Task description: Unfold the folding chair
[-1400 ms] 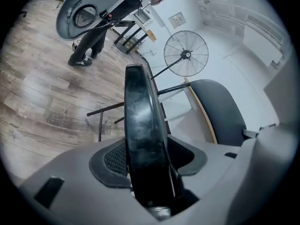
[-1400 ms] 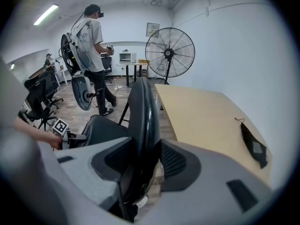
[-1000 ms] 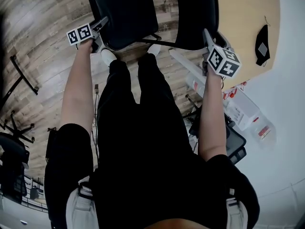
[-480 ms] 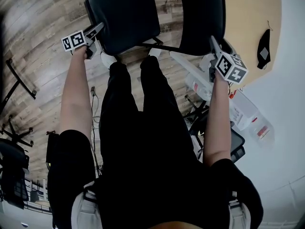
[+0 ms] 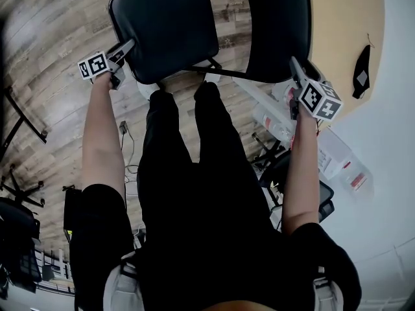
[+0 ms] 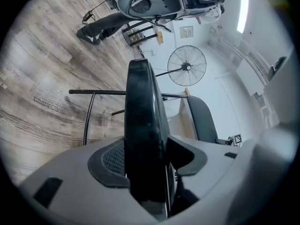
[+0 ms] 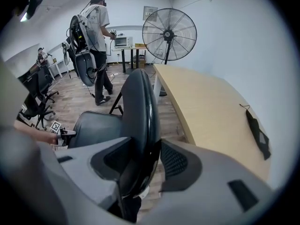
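Observation:
The black folding chair stands in front of my legs, its padded seat (image 5: 165, 28) on the left and its backrest (image 5: 275, 24) on the right. My left gripper (image 5: 123, 49) is shut on the seat's near left edge; in the left gripper view the seat edge (image 6: 143, 116) runs upright between the pads of that gripper (image 6: 145, 172). My right gripper (image 5: 295, 69) is shut on the backrest's right edge. In the right gripper view the backrest (image 7: 140, 121) fills the gap of the right gripper (image 7: 136, 168), with the seat (image 7: 96, 125) spread out to its left.
A tan table (image 5: 340, 31) with a black item (image 5: 361, 73) lies right of the chair. Boxes and clutter (image 5: 334, 154) sit on the floor by my right arm. A standing fan (image 7: 169, 29) and a person (image 7: 96, 36) are farther back. An office chair (image 5: 16, 229) is at lower left.
Both grippers have sunk while holding the chair. The left one has drifted left with the seat edge, and the seat now lies flatter and farther from the backrest.

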Motion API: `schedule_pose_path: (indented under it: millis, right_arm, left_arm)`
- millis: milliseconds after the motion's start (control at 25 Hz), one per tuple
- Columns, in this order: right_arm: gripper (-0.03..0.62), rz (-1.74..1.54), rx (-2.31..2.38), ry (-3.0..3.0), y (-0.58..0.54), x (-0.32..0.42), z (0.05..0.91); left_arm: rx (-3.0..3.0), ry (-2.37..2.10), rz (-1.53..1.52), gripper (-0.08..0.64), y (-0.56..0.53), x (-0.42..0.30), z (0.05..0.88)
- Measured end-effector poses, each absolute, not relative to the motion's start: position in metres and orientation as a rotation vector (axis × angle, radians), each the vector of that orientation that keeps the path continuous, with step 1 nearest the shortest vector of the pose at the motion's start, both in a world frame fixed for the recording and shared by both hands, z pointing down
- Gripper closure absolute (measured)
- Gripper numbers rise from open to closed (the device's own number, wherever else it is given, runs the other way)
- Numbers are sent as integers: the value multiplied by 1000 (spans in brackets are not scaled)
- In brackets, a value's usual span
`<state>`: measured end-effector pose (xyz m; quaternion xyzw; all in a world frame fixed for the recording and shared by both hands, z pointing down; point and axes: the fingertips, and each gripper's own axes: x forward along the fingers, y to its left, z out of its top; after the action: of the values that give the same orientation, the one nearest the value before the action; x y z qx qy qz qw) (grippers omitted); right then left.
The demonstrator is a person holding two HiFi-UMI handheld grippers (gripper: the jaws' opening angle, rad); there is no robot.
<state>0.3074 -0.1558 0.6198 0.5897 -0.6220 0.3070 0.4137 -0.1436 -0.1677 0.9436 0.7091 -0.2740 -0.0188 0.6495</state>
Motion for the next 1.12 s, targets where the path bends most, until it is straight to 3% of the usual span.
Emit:
schedule_pose_path:
  millis: [1120]
  right_arm:
    - [407,776,1426,-1554,-149,250,651]
  left_arm:
    - [1576,-610,-74,313,-161,-207,1016]
